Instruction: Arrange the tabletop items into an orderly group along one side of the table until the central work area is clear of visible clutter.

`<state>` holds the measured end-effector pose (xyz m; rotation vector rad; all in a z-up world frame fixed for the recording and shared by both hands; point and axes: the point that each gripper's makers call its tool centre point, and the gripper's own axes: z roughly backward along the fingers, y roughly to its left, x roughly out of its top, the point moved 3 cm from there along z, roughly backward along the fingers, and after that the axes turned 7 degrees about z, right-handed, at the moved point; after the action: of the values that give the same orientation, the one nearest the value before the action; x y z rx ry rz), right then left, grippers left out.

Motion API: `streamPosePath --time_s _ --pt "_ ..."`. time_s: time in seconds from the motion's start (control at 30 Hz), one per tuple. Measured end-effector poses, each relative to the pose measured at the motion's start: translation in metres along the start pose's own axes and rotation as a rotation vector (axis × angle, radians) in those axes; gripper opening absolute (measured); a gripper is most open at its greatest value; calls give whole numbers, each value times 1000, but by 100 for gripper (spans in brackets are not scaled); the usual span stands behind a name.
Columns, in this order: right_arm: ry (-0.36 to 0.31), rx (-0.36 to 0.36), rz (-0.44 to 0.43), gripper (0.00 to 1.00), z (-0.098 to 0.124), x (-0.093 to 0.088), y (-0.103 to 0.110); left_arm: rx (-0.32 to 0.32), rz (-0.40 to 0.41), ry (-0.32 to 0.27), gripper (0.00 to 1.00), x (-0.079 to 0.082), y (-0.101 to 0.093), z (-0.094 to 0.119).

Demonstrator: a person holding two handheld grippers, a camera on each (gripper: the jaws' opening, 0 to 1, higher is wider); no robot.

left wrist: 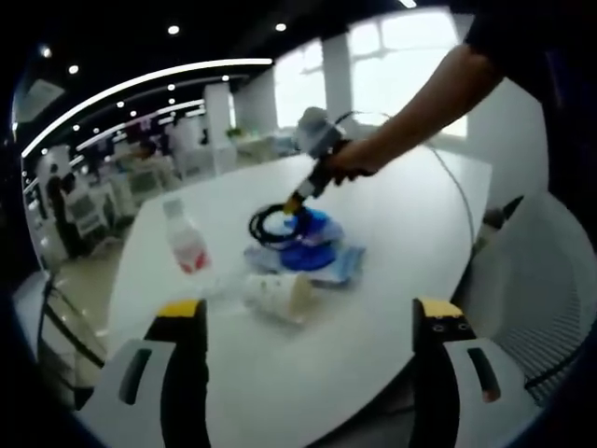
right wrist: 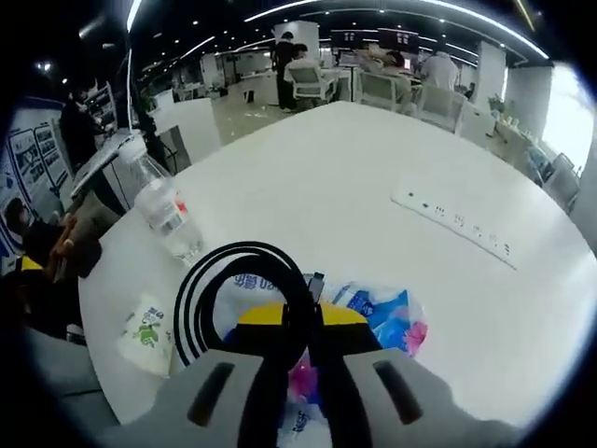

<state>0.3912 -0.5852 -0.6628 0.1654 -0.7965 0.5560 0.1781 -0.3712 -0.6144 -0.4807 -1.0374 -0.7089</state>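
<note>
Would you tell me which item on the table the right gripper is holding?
The black coiled cable: the right gripper is shut on it, above the blue packet. The bottle and paper cup lie untouched.

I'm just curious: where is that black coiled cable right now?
The black cable is pinched in the right tool, just above the blue packets mid-table, with the water bottle standing to one side.

Left gripper (left wrist: 310, 322): grey jaws, yellow-and-black tips. Right gripper (right wrist: 300, 322): same build. Person's sleeve (left wrist: 490, 33): short, dark.
</note>
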Motion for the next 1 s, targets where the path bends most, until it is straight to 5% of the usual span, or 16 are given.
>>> streamPosePath --time_s 0.4,1.0 --pt "-31 -22 -16 9 36 -3 -6 13 -17 -10 89 1 2 1" --pt "-25 -67 -87 9 90 -44 -21 2 -31 -30 95 4 -1 0"
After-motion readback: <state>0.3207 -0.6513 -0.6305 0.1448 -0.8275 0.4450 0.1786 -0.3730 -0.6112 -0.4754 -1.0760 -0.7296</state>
